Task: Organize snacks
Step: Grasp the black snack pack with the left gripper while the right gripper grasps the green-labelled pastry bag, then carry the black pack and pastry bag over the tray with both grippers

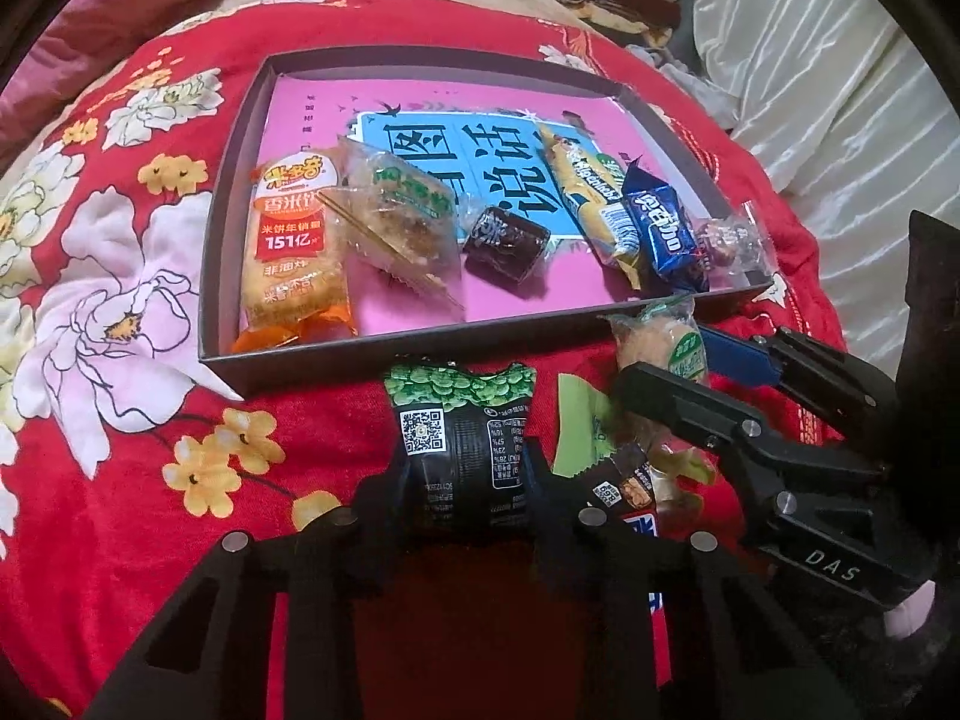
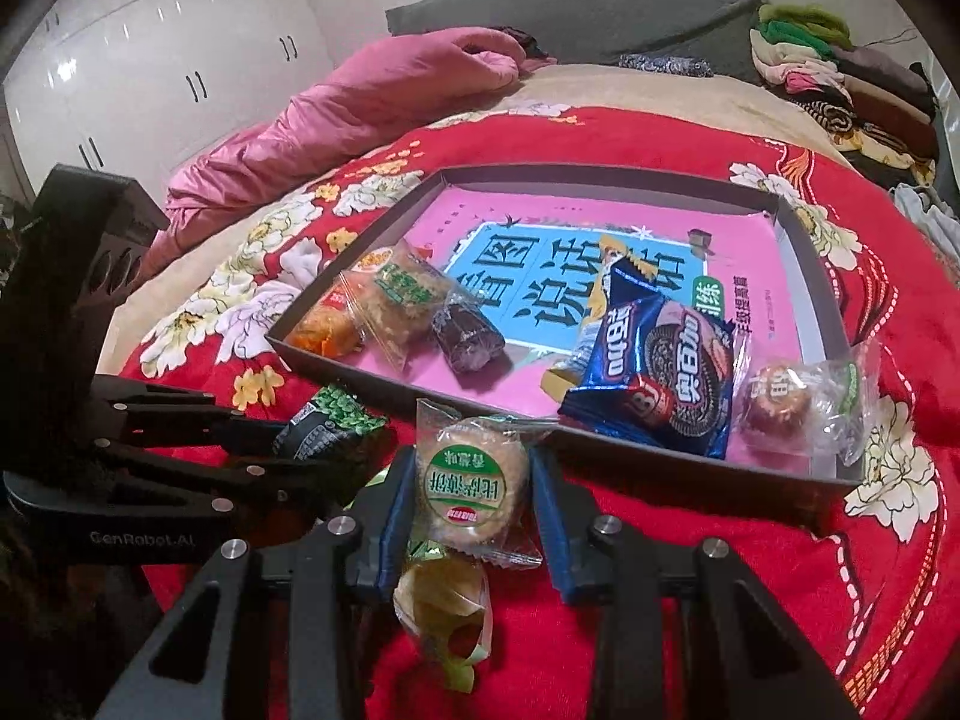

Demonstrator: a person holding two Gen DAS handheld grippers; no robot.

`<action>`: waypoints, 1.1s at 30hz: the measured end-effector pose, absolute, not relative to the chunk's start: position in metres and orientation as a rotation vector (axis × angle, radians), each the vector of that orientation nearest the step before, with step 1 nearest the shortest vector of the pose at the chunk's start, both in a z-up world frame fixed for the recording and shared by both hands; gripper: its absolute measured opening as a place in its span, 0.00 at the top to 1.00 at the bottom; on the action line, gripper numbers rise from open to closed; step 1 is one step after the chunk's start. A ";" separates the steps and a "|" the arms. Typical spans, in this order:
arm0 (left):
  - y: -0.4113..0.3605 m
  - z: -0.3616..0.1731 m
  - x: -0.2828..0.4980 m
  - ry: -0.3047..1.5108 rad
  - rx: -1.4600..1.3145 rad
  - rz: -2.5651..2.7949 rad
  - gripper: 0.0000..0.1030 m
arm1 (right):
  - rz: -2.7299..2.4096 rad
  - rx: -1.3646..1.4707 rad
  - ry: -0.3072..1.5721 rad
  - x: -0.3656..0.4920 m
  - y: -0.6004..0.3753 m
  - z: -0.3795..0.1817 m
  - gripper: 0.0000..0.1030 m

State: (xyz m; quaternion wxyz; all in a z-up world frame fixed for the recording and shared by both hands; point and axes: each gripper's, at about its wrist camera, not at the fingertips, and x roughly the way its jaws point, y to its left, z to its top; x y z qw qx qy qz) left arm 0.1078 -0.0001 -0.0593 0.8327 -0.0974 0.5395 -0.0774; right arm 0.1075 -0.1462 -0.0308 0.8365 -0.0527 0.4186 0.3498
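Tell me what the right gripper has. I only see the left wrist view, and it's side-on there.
Observer: The right gripper is shut on a round pastry in clear wrap with a round green label.
Operator: Anything under it?
Observer: Yes, a yellow-green wrapped snack lies on the red blanket, just below the pastry and between the fingers.
Operator: How does my left gripper look from there?
Observer: From the side, the left gripper is shut on the green pea packet, outside the box, near its front wall.
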 end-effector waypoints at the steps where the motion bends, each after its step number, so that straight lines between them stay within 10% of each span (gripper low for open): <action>1: 0.001 -0.058 0.107 1.143 -0.207 -0.165 0.67 | 0.743 -0.107 0.881 0.107 -0.147 -0.030 0.63; 33: 0.009 0.001 0.100 1.003 -0.247 -0.158 0.68 | 0.781 -0.002 0.737 0.103 -0.168 0.006 0.63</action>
